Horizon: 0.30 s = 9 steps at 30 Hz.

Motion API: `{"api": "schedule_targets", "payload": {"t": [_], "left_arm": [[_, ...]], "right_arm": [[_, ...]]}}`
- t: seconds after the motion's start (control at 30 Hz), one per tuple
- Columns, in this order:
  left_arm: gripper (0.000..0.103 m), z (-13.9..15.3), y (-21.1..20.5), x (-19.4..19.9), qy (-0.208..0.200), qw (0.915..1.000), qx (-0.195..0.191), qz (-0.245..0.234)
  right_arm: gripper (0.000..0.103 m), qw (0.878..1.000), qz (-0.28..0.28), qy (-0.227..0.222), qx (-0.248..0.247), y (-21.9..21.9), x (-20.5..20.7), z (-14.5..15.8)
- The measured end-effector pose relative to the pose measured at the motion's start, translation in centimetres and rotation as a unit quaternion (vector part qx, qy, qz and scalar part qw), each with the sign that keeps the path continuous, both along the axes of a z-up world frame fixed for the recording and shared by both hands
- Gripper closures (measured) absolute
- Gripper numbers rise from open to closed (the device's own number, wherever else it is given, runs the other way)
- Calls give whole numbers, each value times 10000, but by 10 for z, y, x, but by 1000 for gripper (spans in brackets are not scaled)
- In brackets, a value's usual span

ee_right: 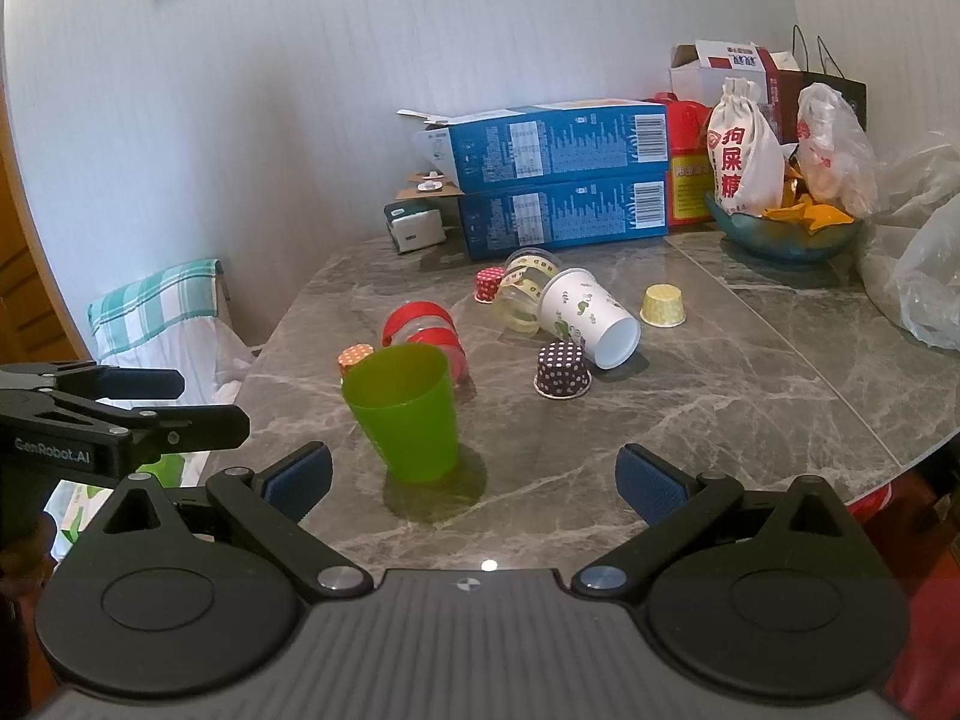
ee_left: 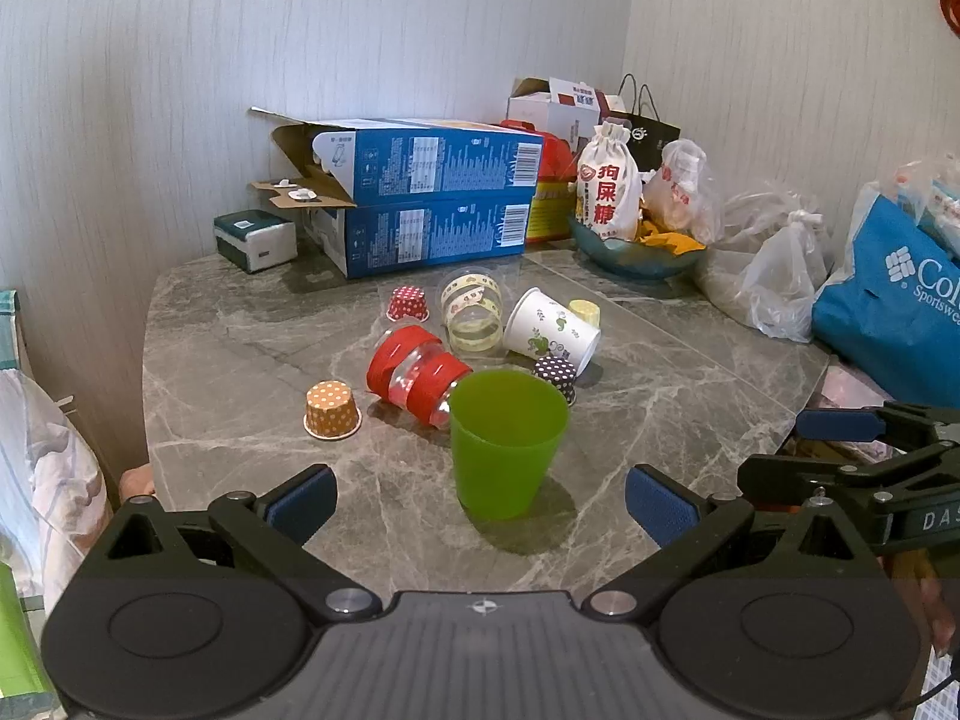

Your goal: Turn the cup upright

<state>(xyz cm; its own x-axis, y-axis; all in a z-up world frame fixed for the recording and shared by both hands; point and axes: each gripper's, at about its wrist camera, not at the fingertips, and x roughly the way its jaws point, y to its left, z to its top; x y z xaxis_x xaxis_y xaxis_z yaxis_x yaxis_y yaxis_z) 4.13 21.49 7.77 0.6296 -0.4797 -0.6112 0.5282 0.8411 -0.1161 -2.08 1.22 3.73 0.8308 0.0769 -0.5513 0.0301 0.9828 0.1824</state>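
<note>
The green cup (ee_left: 507,441) already stands upright on the surface (ee_left: 660,420) between the left tool's (ee_left: 480,501) wide-apart fingers, the right tool (ee_right: 474,480) equally open, so a careless sweep toward the tipped paper cup (ee_right: 591,315) could topple it

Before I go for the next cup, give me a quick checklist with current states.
1. Green cup upright on the marble table, mouth up: ok.
2. Left gripper open, empty: ok.
3. Right gripper open, empty: ok.
4. White printed paper cup lying on its side: not ok.
5. Clear cup with red bands on its side: not ok.
6. Clear path past the purple dotted cupcake liner: cannot tell.
</note>
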Motion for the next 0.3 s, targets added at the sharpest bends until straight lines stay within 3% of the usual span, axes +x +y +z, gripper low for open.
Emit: {"api": "schedule_targets", "payload": {"t": [0.3], "left_arm": [[0,-4,8,2,-152,9998,-145,62]], "right_arm": [[1,10000,-10,17,34,2,2,0]]}}
